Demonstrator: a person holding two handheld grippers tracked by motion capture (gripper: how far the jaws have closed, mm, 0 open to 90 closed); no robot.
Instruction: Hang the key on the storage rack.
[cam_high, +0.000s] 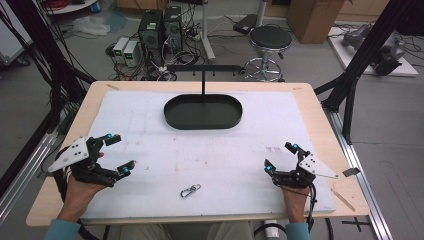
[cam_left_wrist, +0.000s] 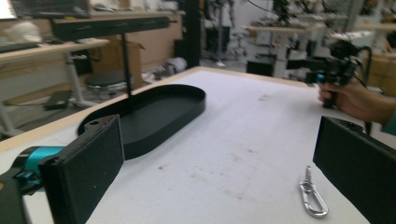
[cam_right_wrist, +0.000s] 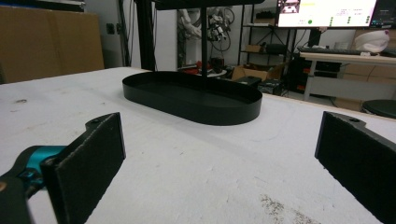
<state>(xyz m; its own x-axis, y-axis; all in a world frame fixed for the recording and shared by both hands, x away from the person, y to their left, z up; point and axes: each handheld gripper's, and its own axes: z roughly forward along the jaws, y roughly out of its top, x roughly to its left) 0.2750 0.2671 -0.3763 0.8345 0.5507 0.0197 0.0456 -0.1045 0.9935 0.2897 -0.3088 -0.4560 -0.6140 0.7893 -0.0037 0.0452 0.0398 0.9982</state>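
While both grippers rested low on the white mat (cam_high: 210, 150), the black oval tray (cam_high: 203, 111) sat toward 12 o'clock on the table (cam_high: 320, 125), with a thin black post (cam_high: 203, 82) rising from its far edge to a horizontal bar (cam_high: 205, 67). Inside the tray nothing could be seen — its floor looked bare and dark in the high view and in both gripper views.

A small silver clip (cam_high: 190, 190) lay flat on the mat at about 6 o'clock, near the person's edge, between the two grippers and touching neither. In the left gripper view it lay just beside the right-hand jaw, on the mat.

At 8 o'clock the left gripper (cam_high: 116, 154) was held in the person's left hand (cam_high: 80, 187), its jaws spread wide with nothing between them. At 4 o'clock the right gripper (cam_high: 280, 157) was held in the right hand (cam_high: 295, 192), jaws likewise parted and empty — pointed toward the tray, well apart from it.
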